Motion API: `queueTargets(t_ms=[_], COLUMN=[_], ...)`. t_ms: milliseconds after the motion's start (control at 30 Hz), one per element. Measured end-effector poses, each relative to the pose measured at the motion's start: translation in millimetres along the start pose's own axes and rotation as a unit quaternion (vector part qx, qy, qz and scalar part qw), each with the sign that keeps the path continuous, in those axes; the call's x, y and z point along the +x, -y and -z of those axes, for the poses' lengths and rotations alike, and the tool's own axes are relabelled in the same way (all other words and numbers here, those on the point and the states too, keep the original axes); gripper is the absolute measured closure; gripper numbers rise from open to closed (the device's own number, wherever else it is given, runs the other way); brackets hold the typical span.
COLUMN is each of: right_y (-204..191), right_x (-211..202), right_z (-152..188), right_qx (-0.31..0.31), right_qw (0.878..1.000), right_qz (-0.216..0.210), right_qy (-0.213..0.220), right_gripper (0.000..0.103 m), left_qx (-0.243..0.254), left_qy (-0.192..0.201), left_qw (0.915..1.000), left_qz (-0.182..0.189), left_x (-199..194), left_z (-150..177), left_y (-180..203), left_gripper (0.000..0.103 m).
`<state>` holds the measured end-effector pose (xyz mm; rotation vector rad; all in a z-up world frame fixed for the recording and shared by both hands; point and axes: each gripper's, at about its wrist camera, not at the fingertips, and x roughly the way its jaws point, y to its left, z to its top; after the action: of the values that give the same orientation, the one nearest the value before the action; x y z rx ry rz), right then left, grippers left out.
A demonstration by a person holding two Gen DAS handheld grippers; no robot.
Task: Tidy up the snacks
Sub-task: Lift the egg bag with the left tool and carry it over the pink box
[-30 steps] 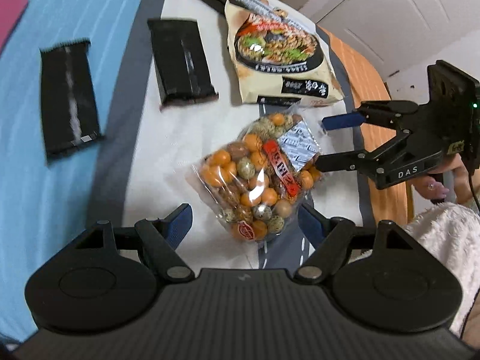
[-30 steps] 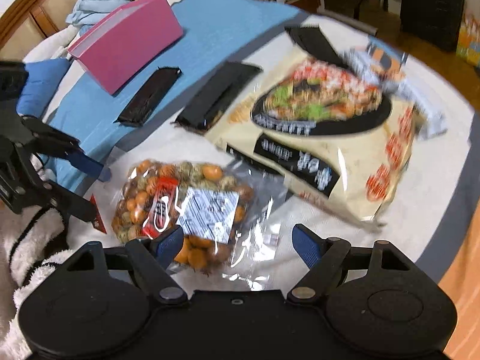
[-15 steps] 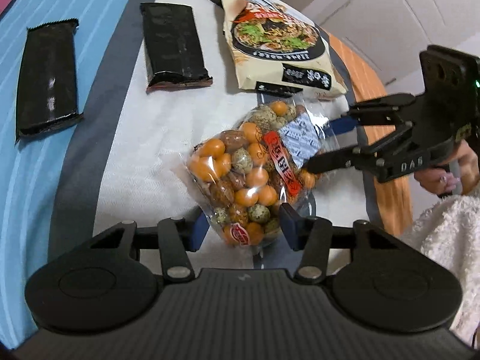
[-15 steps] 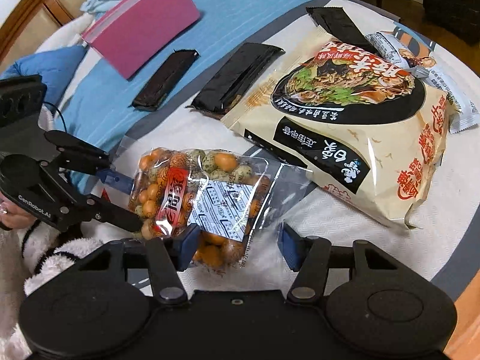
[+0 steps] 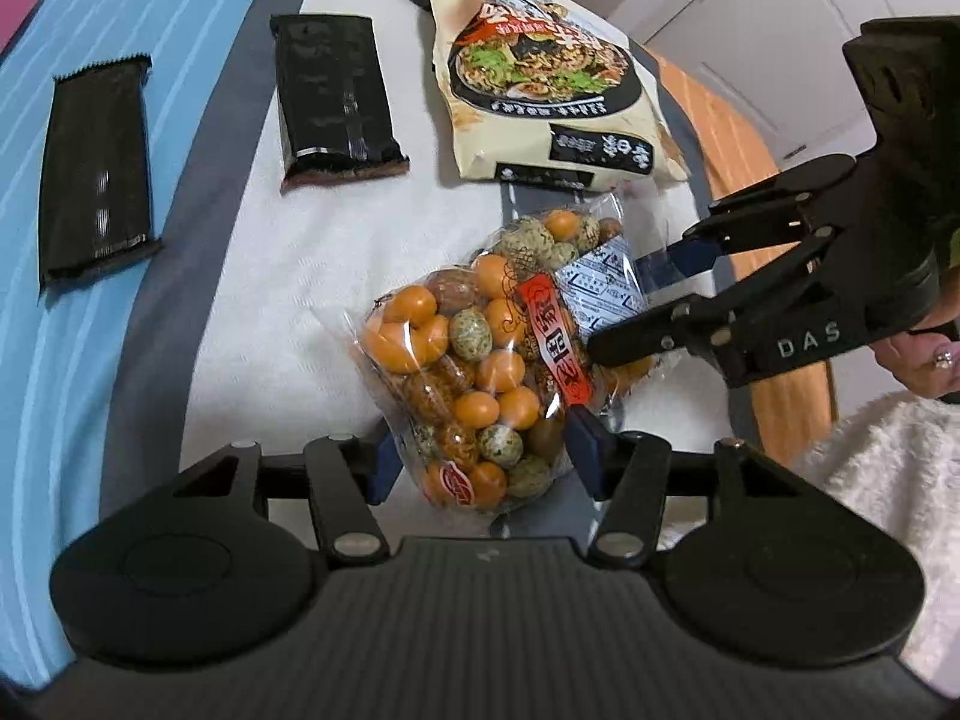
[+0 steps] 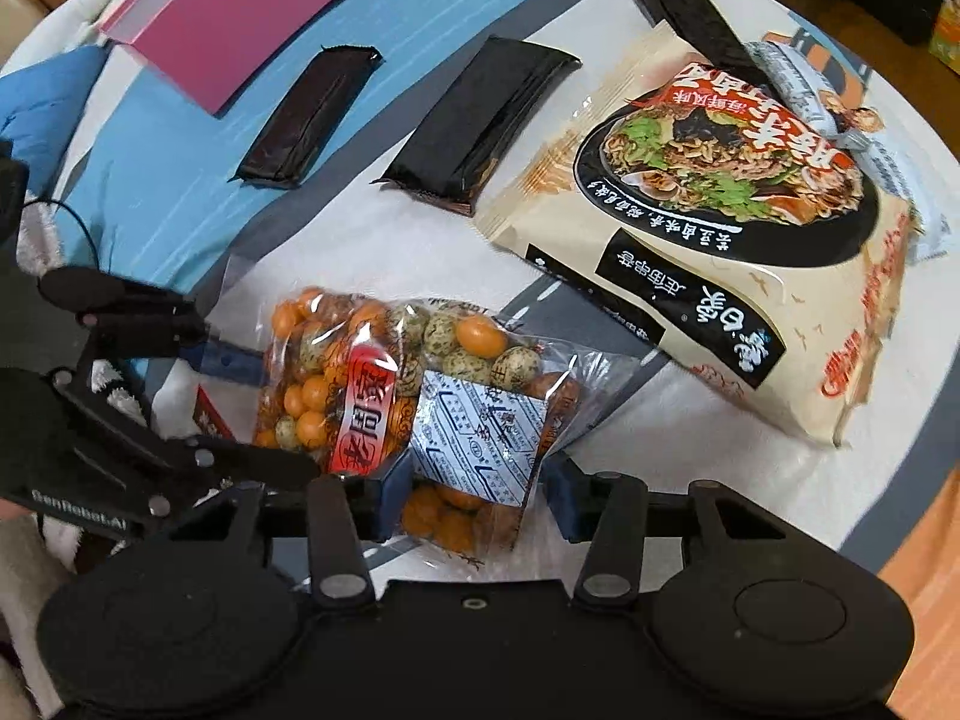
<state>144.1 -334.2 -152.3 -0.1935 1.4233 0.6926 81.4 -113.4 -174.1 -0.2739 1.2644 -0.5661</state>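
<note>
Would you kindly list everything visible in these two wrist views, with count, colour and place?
Bag of coated nuts: one, clear with orange and speckled nuts, red label, on the white cloth between both grippers.
Noodle packet: one, cream with a black bowl picture, beyond the nut bag.
Black wrappers: three, one on the blue cloth, one on the white, one partly under the noodle packet.
Small snack sachet: one, pale, behind the noodle packet.
Pink book: one, far corner of the blue cloth.
Left gripper: black with blue pads, jaws opening, nut bag's end between them.
Right gripper: same make, jaws closing about the bag's other end.
</note>
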Motion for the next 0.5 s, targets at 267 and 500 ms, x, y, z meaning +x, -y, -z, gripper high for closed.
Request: queueTargets(t_ms=[267, 500], right_y=[-22, -54], right_x=[-33, -53], right_z=[-4, 9], right_qx=[0.024, 0.045], right_qw=[1.0, 0.998], right_qz=[0.012, 0.031], right_qy=[0.004, 0.012], right_gripper=[0.051, 0.051], left_qx=[-0.01, 0.002], left_qy=[0.0, -0.013], left_qw=[0.9997, 0.9995], left_qz=[0.024, 0.028], left_x=[-26, -56], left_z=[8, 18], left_y=[6, 13], left_gripper=[0.049, 0.049])
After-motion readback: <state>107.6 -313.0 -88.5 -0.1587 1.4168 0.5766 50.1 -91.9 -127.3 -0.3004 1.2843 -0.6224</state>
